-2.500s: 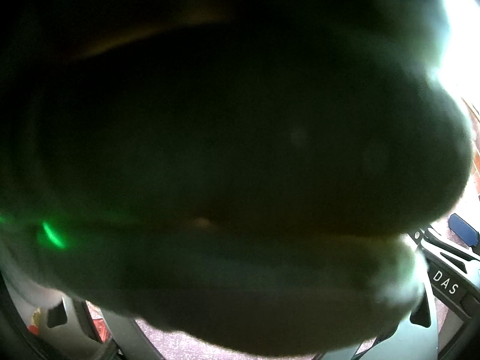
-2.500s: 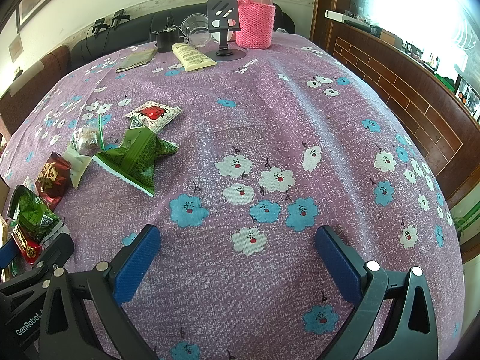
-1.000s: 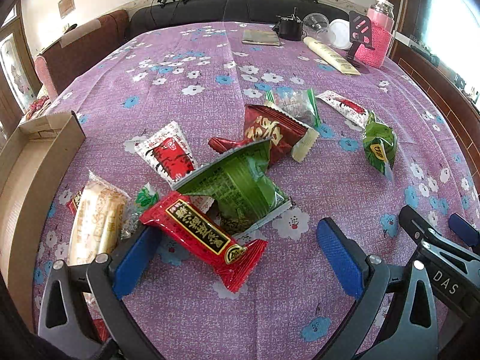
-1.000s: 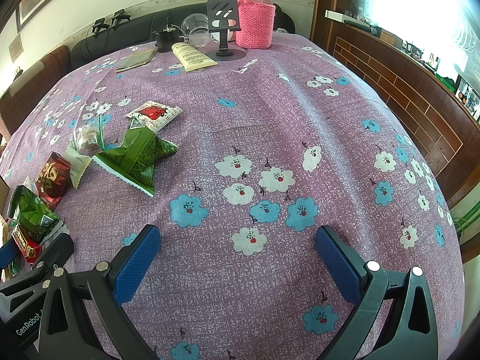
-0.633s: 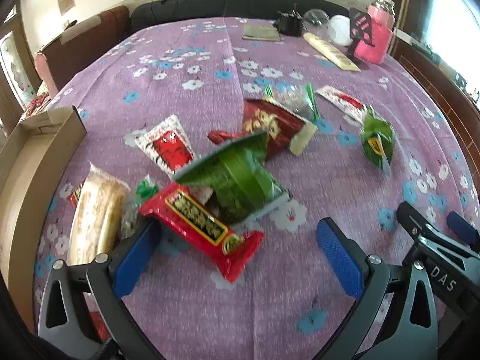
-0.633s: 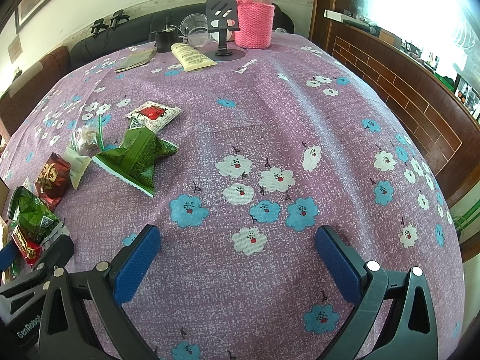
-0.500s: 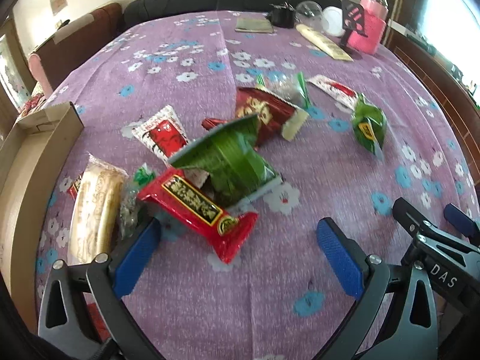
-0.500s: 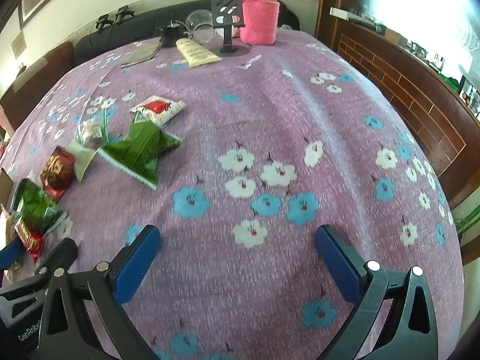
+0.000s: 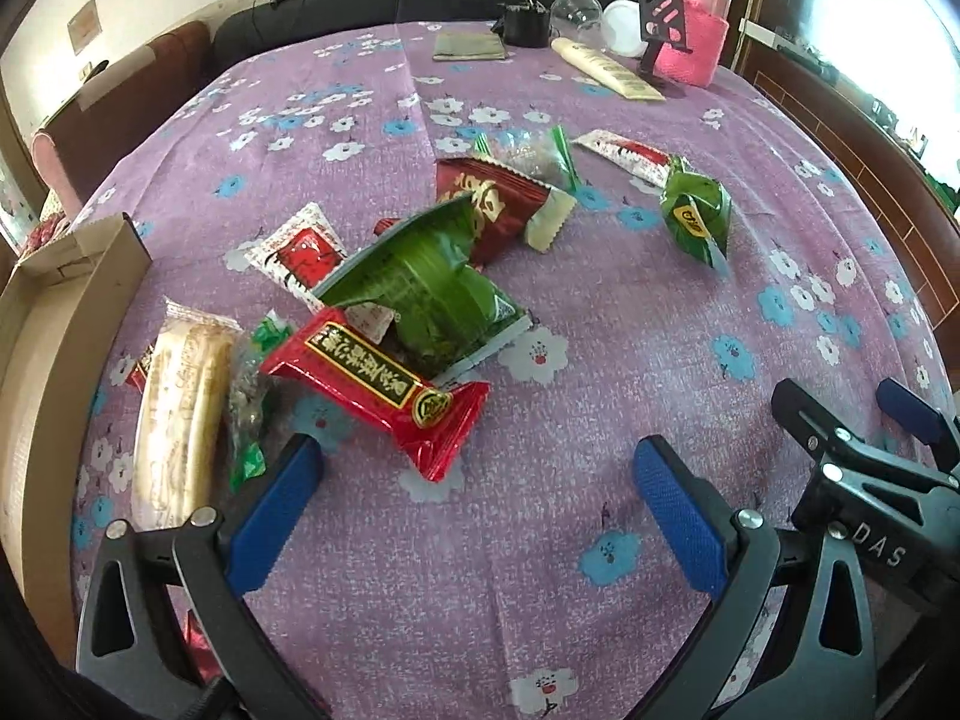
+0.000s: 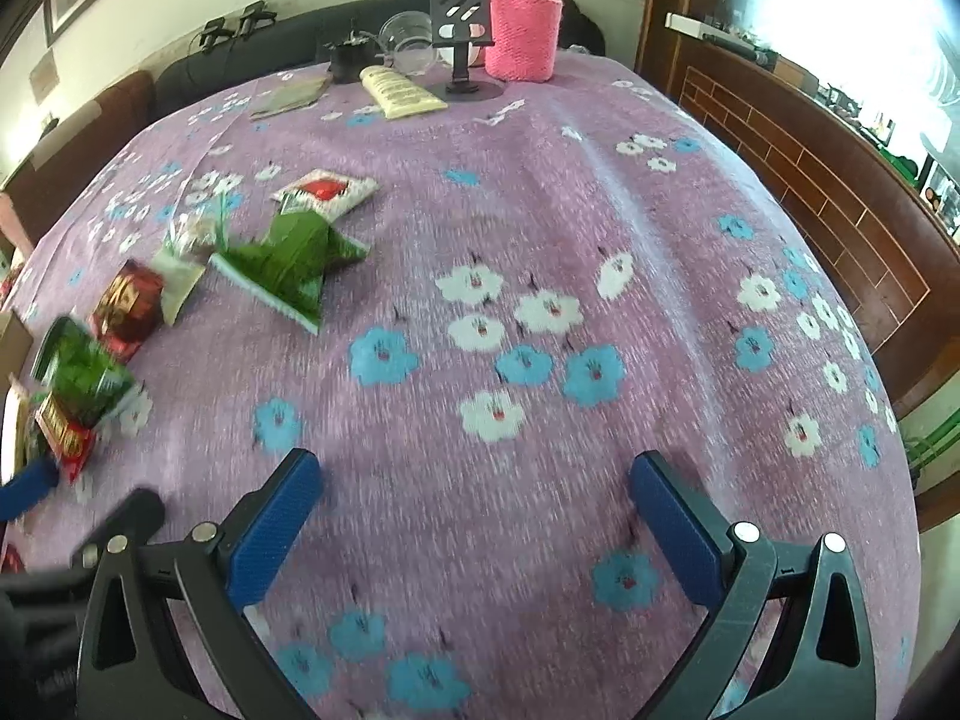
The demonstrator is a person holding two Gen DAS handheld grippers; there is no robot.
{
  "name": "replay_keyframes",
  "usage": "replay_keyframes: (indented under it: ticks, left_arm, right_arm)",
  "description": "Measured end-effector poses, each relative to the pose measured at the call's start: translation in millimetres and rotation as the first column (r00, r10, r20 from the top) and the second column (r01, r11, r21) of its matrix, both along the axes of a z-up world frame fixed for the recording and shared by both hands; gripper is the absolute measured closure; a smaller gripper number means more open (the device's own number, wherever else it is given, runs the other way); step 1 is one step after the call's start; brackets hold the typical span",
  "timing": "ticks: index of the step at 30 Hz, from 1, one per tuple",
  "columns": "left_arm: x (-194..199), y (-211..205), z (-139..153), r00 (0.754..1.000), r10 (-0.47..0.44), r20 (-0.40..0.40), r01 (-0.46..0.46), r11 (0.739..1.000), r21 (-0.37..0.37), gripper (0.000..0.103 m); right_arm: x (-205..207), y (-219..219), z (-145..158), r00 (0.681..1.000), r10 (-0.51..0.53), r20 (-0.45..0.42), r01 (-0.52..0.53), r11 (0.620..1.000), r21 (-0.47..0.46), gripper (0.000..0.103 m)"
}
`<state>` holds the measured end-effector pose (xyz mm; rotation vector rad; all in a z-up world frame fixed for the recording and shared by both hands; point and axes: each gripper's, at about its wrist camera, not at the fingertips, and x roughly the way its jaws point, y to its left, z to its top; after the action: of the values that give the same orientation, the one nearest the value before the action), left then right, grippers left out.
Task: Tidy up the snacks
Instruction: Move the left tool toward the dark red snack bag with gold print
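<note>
Several snack packets lie on the purple flowered tablecloth (image 9: pixel 540 570). In the left wrist view a long red packet (image 9: pixel 378 387) lies on a large green bag (image 9: pixel 420 294), with a beige bread packet (image 9: pixel 177 414) to the left, a dark red bag (image 9: pixel 492 204) behind and a small green packet (image 9: pixel 696 213) to the right. My left gripper (image 9: pixel 474 504) is open and empty, just in front of the red packet. My right gripper (image 10: pixel 474 510) is open and empty over bare cloth; a green packet (image 10: pixel 294 264) lies to its far left.
A cardboard box (image 9: pixel 54 324) stands open at the table's left edge. At the far end stand a pink-sleeved flask (image 10: pixel 522 18), a black phone stand (image 10: pixel 459 30), a cream tube (image 10: pixel 399 93) and a clear cup (image 10: pixel 408 39). A wooden wall panel (image 10: pixel 810 180) runs along the right.
The left camera, covered 2.5 s ago, is clear. Both grippers have pulled back and lifted slightly, so the snacks sit a little farther away. Both stay open.
</note>
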<state>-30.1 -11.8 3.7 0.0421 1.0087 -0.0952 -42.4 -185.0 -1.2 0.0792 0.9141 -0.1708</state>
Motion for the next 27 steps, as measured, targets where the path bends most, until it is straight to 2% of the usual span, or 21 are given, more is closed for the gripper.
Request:
replay_keyframes:
  ticks: [6, 8, 9, 13, 16, 19, 23, 27]
  left_arm:
    - [1, -1, 4, 0.999, 0.008, -0.040, -0.008, 1.000, -0.009, 0.001]
    - [-4, 0, 13, 0.999, -0.013, -0.047, 0.010, 0.998, -0.065, 0.016]
    - [-9, 2, 21, 0.999, -0.028, -0.033, 0.024, 0.995, -0.095, 0.017]
    - [-45, 22, 74, 0.987, -0.089, 0.132, 0.111, 0.979, -0.168, 0.017]
    - [-71, 53, 109, 0.966, -0.094, 0.240, 0.135, 0.977, -0.163, 0.016]
    - [-84, 88, 126, 0.952, -0.051, 0.303, 0.094, 0.987, -0.128, 0.016]
    - [-97, 124, 120, 0.946, -0.011, 0.323, 0.035, 0.997, -0.067, 0.015]
    - [-98, 140, 92, 0.963, -0.036, 0.266, 0.062, 0.994, -0.089, 0.015]
  right_arm:
    - [0, 0, -1, 1.000, -0.001, -0.003, 0.001, 1.000, -0.003, 0.000]
    - [0, 0, -1, 1.000, -0.001, -0.003, 0.001, 1.000, -0.003, 0.000]
    - [0, 0, -1, 1.000, -0.001, -0.003, 0.001, 1.000, -0.003, 0.000]
    - [1, -1, -1, 1.000, -0.001, -0.004, 0.001, 1.000, -0.003, 0.000]
    - [1, -1, -1, 1.000, -0.001, -0.004, 0.001, 1.000, -0.003, 0.000]
    - [1, -1, -1, 1.000, -0.001, -0.004, 0.001, 1.000, -0.003, 0.000]
    - [1, -1, -1, 1.000, -0.001, -0.004, 0.001, 1.000, -0.003, 0.000]
    - [0, -1, -1, 1.000, -0.001, -0.004, 0.001, 1.000, -0.003, 0.000]
